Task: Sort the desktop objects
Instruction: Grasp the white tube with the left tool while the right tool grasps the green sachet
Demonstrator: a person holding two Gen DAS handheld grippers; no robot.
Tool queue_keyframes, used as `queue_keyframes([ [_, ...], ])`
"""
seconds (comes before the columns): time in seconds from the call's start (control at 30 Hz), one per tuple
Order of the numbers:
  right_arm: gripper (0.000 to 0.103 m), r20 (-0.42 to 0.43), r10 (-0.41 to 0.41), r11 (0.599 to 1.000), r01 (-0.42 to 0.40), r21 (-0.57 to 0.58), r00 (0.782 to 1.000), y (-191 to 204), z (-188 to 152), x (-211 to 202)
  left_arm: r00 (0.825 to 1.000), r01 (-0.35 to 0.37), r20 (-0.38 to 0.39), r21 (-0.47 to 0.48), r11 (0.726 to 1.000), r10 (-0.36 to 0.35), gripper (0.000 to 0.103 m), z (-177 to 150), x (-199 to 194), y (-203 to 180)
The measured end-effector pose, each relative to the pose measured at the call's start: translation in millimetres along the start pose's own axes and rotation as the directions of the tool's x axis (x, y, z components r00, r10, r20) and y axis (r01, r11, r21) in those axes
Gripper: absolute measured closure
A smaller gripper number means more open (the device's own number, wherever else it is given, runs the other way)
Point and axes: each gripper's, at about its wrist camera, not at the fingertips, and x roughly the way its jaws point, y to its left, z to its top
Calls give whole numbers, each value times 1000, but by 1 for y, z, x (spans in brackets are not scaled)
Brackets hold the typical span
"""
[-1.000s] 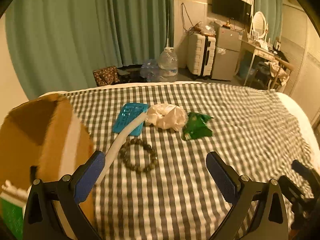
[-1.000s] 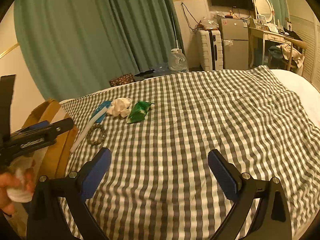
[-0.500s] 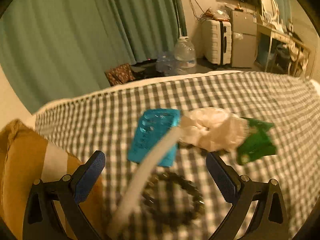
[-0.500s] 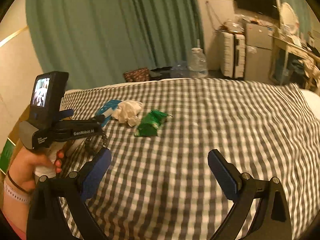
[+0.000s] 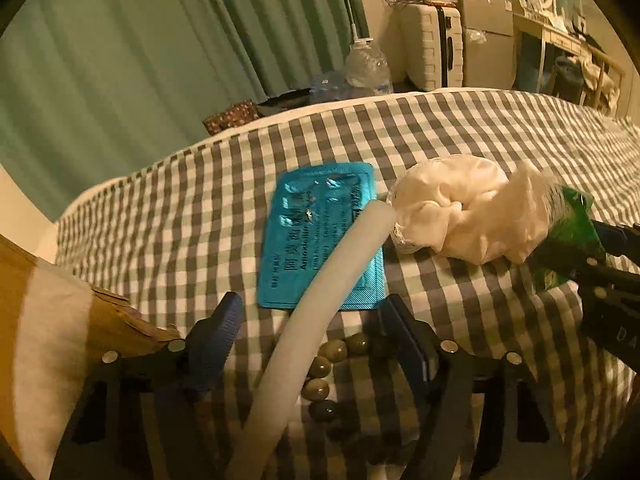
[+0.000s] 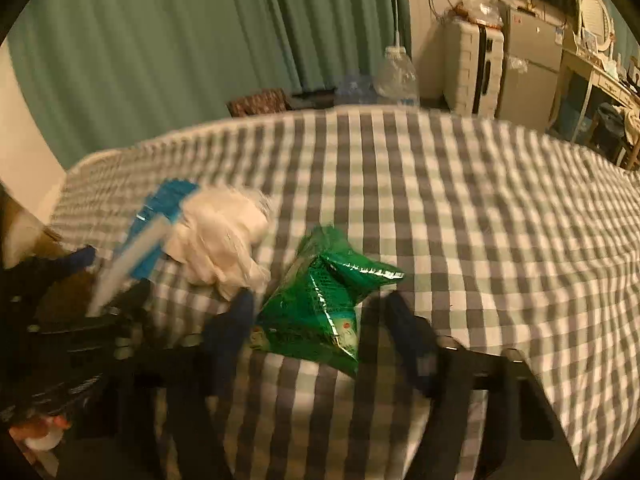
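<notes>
Both your wrist cameras look steeply down, close over the checked bedspread (image 5: 460,120), facing the green curtain (image 6: 180,48); both catch the white cloth (image 5: 460,208) mid-frame

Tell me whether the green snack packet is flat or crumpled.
Crumpled. The green snack packet is creased into raised ridges on the checked cloth, between the closing right gripper's fingers, not yet clamped.

The blue pill pack (image 5: 320,236) in the middle of the left view has letters starting "Amox"; the rest is too small to read.
</notes>
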Motion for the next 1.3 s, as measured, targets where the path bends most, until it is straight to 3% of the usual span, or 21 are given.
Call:
queue_keyframes([
  [0.03,53,9,-7,1000,7,-7,1000,1,0,-1,1000,25,-9,-25,999,-25,36,-1,1,3],
  [0.1,54,9,25,1000,-25,1,1000,-1,-2,-9,995,94,-23,-95,991,-96,63,0,2,12],
  [0.3,55,2,47,998,-47,46,999,-21,-23,-41,997,68,-25,-81,994,-70,85,1,-4,12],
  [0.4,56,0,33,998,-33,47,999,-27,-37,-59,998,68,-7,-78,995,-69,86,3,-14,10],
  [0.5,56,6,32,998,-32,58,999,-36,-44,-74,990,139,31,-131,982,-136,86,11,-21,13],
  [0.63,59,19,30,996,-32,85,999,-45,-49,-96,989,146,57,-114,983,-140,86,13,-43,9],
  [0.7,60,46,25,996,-28,87,999,-47,-48,-115,982,184,75,-147,972,-174,86,11,-55,11],
  [0.73,74,57,17,996,-22,87,998,-47,-49,-123,980,194,71,-157,968,-185,86,9,-59,12],
  [0.77,81,71,9,996,-16,89,997,-47,-50,-134,982,186,64,-161,969,-178,86,7,-65,10],
  [0.87,91,73,2,996,-9,94,997,-48,-59,-156,978,208,59,-154,966,-201,86,2,-87,3],
  [0.9,99,60,17,996,-23,86,998,-47,-64,-163,973,229,63,-148,962,-222,86,0,-98,1],
  [1.0,99,35,10,996,-14,90,999,-48,-81,-178,966,256,78,-134,957,-247,86,-9,-131,-2],
  [1.07,85,41,18,992,-23,126,999,-52,-91,-186,964,259,87,-127,957,-250,86,-12,-147,-7],
  [1.13,35,81,36,981,-51,185,996,-58,-100,-192,958,282,89,-123,952,-272,86,-16,-163,-10],
  [1.2,32,118,42,976,-66,206,992,-58,-105,-192,954,294,92,-118,949,-284,86,-20,-172,-13],
  [1.3,31,105,6,990,-21,141,994,-48,-97,-173,959,282,75,-111,953,-275,86,-25,-173,-19],
])
